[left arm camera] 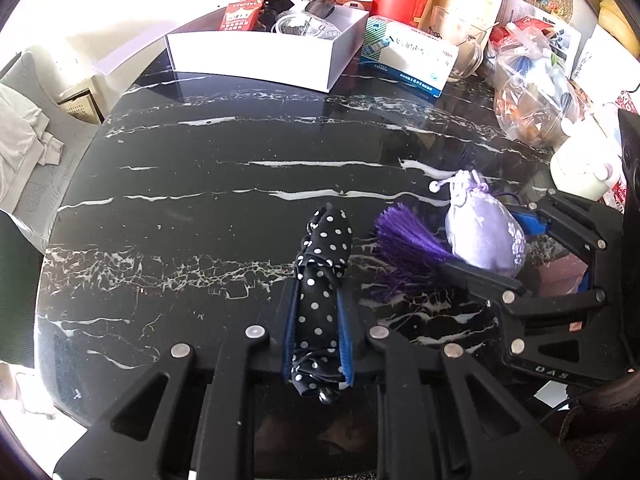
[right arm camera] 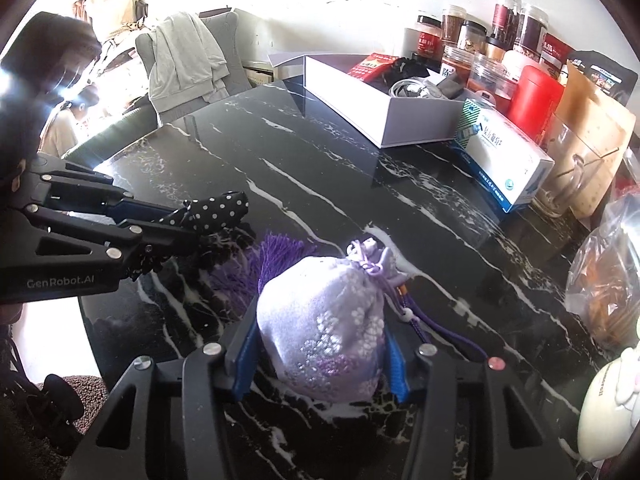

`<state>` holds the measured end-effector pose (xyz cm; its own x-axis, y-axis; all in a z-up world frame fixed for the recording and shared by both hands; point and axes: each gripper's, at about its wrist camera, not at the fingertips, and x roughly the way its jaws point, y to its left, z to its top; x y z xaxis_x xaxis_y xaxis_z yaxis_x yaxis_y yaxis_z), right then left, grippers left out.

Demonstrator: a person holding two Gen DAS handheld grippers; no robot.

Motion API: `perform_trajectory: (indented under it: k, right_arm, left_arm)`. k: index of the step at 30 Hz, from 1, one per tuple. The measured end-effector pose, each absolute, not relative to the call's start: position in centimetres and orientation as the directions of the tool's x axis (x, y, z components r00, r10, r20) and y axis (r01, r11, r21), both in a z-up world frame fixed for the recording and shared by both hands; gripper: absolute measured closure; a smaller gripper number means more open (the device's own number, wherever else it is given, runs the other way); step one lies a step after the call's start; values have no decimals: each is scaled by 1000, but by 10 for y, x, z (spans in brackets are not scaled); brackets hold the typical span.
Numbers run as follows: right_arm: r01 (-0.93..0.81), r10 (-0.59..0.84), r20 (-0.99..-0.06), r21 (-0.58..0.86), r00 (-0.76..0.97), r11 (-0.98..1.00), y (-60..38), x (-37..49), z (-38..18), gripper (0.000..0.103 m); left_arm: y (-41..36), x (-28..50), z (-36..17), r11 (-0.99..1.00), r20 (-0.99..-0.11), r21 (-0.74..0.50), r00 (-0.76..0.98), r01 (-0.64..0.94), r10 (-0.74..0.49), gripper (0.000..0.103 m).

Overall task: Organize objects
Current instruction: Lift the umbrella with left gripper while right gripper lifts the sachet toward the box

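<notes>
Between the blue pads of the left gripper (left arm camera: 318, 332), a rolled black polka-dot cloth (left arm camera: 322, 280) sits clamped, its long axis running straight forward along the fingers and its free end poking out past the tips. Just to its right, the right gripper (right arm camera: 320, 356) has closed its own blue pads around a lilac embroidered pouch (right arm camera: 324, 328), neck and knotted cord pointing away from the wrist, with a purple tassel (left arm camera: 404, 240) fanning out from the pouch toward the cloth. Both loads appear lifted just clear of the black marble table (left arm camera: 240, 160), though contact underneath cannot be ruled out from these views.

Farther across the table stands the open white box (left arm camera: 256, 56), already holding a red packet (left arm camera: 242, 14) and other small items; it looks the likely destination. From the left gripper it lies nearly dead ahead, well apart, its long side facing the jaws. From the right gripper it lies ahead too, a little to the right, so neither hand has much the shorter trip.

Beside the box rests a blue-and-white carton (right arm camera: 504, 160), with jars (right arm camera: 516, 20), a red canister (right arm camera: 536, 92) and a plastic bag (left arm camera: 532, 92) crowding the far edge. Any carry forward would need to clear the box wall without snagging the trailing tassel.
</notes>
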<state>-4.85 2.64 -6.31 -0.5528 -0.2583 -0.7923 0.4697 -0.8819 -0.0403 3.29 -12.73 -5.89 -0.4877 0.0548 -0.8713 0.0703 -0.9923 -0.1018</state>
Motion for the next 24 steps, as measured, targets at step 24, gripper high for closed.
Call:
perform_trajectory:
  k: [24]
  right_arm:
    - [437,-289,-705,-33,-648,-899,48,-31,18,51]
  left_arm:
    - [-101,28,28,-995,-812,-91,-575,-42,98,86]
